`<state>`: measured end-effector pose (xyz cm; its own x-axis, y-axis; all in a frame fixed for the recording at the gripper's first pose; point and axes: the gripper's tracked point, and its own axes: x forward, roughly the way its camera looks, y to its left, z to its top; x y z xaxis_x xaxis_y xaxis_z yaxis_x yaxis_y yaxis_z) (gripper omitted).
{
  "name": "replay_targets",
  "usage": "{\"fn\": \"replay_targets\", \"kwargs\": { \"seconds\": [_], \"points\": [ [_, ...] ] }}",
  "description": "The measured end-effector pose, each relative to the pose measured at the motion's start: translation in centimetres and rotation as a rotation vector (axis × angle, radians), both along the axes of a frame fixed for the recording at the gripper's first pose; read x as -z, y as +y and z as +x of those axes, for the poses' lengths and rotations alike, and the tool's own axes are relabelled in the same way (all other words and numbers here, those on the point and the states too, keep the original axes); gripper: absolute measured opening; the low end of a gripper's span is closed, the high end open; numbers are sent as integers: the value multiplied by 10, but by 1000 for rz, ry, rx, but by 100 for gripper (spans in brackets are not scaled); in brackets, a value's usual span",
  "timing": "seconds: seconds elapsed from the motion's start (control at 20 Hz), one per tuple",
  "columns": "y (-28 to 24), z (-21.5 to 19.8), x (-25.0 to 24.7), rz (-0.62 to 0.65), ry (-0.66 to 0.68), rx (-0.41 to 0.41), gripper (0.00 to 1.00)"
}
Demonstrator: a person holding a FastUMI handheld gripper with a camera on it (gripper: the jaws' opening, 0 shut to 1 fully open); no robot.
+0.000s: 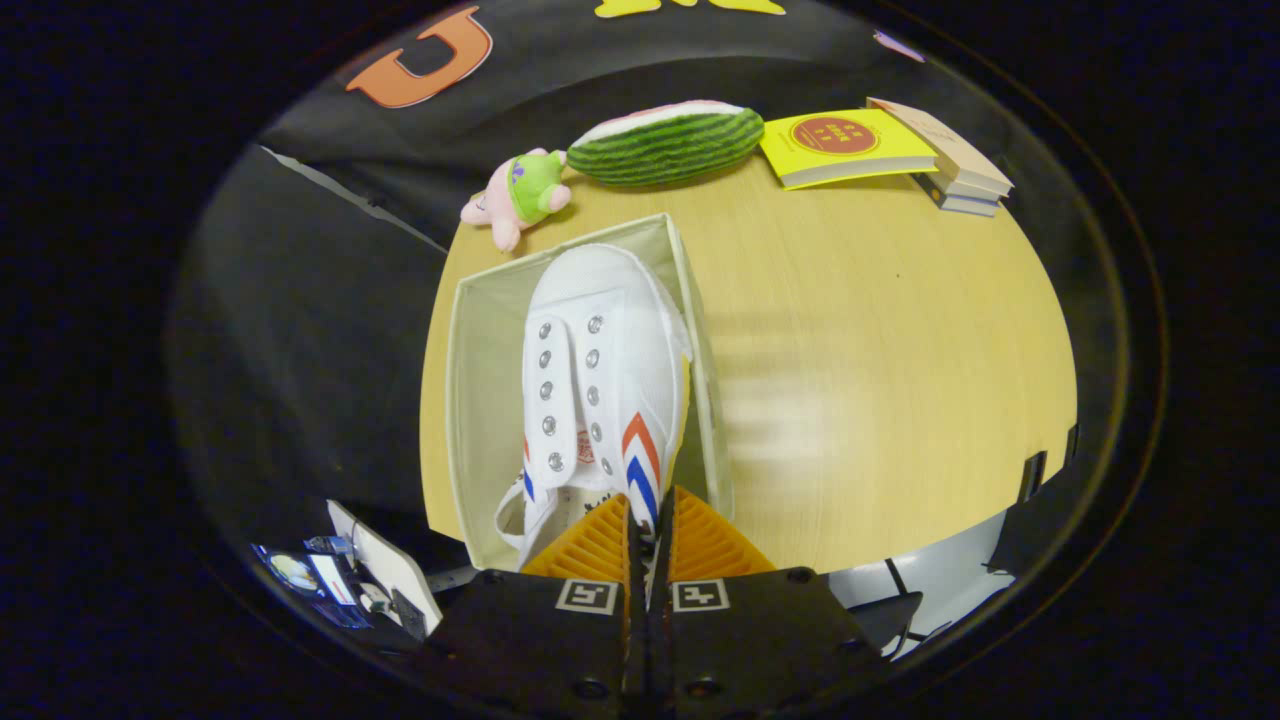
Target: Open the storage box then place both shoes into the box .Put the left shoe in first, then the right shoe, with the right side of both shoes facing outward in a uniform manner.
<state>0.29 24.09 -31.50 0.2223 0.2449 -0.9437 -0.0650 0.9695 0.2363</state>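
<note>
While gripper [650, 520] pinches heel collar of white shoe [600, 370], fingers nearly closed, shoe hangs just ahead inside open storage box [480, 400]; light, soft canvas, collar grip likely suits.

— What sort of place is this?
— A staged recording booth, not a lived-in home: black cloth wall [330, 330] draped behind a round pale wooden desk [880, 340].
— Anything homely?
— Props: a striped green watermelon plush [665, 145], a small pink-and-green soft toy [520, 195], stacked books topped by a yellow paperback [845, 145].
</note>
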Motion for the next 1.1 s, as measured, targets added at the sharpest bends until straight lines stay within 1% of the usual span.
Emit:
{"fn": "replay_targets", "kwargs": {
  "seconds": [0.05, 0.1, 0.15, 0.2, 0.25, 0.3, 0.45, 0.65, 0.8, 0.95, 1.1],
  "points": [
    [2, -2, 3, 3, -4, -9, 8],
    [4, -1, 2, 18, -21, -9, 13],
    [6, 1, 1, 27, -42, -11, 27],
    [5, 3, -3, 22, -64, -12, 33],
    [3, 7, -6, 16, -95, -12, 45],
    [2, 10, -10, 17, -124, -12, 49],
    [-6, 19, -31, 10, -224, -3, 86],
    [-19, 36, -66, -19, -381, 19, 86],
    [-34, 41, -95, -45, -492, 43, 86],
    [-53, 48, -131, -84, -634, 69, 87],
    [-76, 45, -185, -107, -806, 119, 88]
  ]
}}
